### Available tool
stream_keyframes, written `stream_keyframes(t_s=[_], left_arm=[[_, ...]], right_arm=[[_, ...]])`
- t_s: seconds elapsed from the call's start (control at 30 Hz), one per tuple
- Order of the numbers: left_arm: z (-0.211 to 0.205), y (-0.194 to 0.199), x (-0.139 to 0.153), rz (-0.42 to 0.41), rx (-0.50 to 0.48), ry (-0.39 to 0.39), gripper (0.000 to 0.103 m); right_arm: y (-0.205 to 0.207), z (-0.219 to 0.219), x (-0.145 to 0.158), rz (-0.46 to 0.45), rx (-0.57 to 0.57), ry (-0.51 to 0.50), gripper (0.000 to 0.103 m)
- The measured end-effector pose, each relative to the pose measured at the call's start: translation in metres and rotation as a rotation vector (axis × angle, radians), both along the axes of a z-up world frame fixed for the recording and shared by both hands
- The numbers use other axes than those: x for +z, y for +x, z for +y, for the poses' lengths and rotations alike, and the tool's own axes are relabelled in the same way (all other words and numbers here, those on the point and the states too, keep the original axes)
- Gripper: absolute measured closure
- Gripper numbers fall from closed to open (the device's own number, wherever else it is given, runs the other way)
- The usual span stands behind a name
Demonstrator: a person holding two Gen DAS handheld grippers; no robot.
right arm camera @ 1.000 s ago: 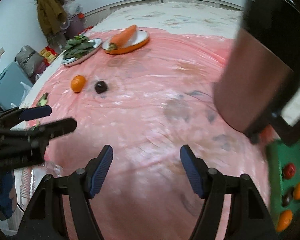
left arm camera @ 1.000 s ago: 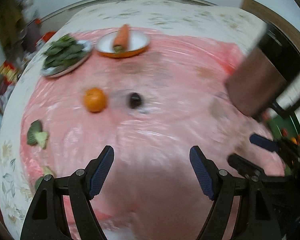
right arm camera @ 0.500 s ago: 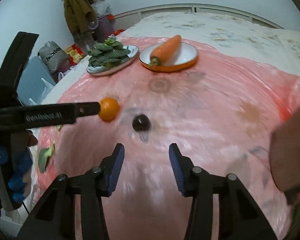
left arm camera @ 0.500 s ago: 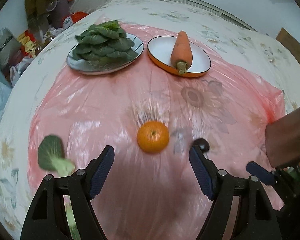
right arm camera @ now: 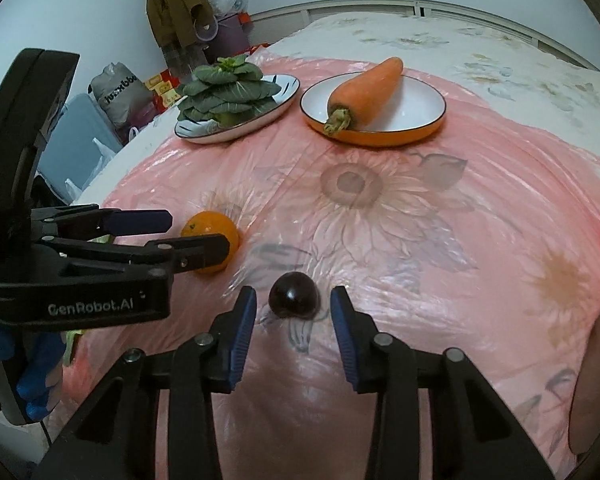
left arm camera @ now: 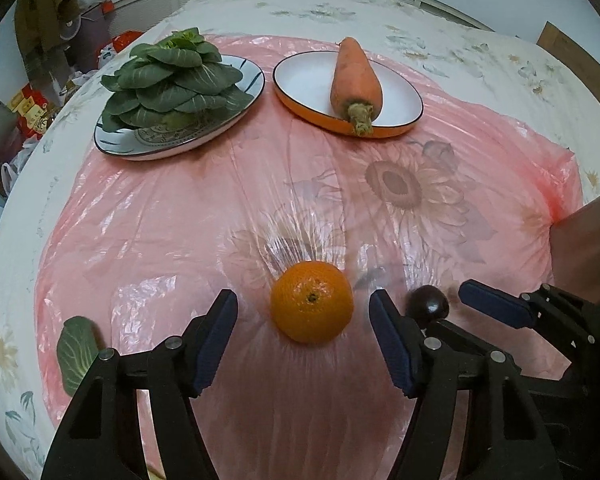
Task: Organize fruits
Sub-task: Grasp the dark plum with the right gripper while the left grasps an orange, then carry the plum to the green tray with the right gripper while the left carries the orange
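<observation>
An orange [left arm camera: 311, 307] lies on the pink plastic sheet, between the open fingers of my left gripper [left arm camera: 303, 322], with gaps on both sides. It also shows in the right wrist view [right arm camera: 216, 236], partly behind the left gripper [right arm camera: 188, 236]. A small dark round fruit [right arm camera: 294, 294] lies between the open fingers of my right gripper [right arm camera: 293, 316], untouched. In the left wrist view the dark fruit [left arm camera: 427, 306] sits inside the right gripper [left arm camera: 440, 314].
A plate of green leaves [left arm camera: 172, 92] and an orange-rimmed plate [left arm camera: 312, 80] holding a carrot [left arm camera: 355, 80] stand at the far side. A loose green leaf [left arm camera: 78, 354] lies at the left. A brown chair back [left arm camera: 584, 248] stands at the right edge.
Both grippers have moved forward to the fruits: the orange now lies between the left fingers and the dark fruit between the right fingers. The right gripper has narrowed its opening.
</observation>
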State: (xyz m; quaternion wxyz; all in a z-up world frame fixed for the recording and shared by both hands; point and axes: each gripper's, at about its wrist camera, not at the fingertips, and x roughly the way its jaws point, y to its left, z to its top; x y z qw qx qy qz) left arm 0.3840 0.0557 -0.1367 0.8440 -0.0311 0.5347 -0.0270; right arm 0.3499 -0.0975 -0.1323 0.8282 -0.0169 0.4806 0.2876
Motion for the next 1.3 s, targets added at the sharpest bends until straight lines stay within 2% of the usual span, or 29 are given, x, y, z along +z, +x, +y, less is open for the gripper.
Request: stream_keyframes(t_s=[0.2,0.4,0.5,0.57,0.63,0.93,1.3], left_arm=[[-0.004,0.004,-0.008,0.004,-0.019,0.018,0.041],[-0.006,0.004,-0.016,0.012,-0.022,0.035,0.046],[-0.007,0.004,-0.020,0.013,-0.022,0.046,0.053],[-0.005,0.003,-0.022,0.011,-0.020,0.047,0.061],[-0.003,0.003,-0.022,0.008,-0.010,0.038,0.064],[0.011,-0.001,-0.012,-0.010,0.008,-0.030,0.064],[0.035,-0.018,-0.001,-0.038,0.058,0.001,0.064]], right_arm=[[0.005,0.010,-0.009,0.004,0.024,-0.029,0.054],[0.008,0.018,-0.018,0.004,0.047,-0.069,0.054],[0.008,0.018,-0.021,0.001,0.052,-0.084,0.064],[0.010,0.015,-0.024,0.014,0.052,-0.084,0.077],[0.013,0.012,-0.026,0.032,0.046,-0.063,0.078],[0.019,-0.012,-0.023,0.100,-0.016,0.087,0.079],[0.005,-0.023,-0.005,0.079,-0.041,0.107,0.079]])
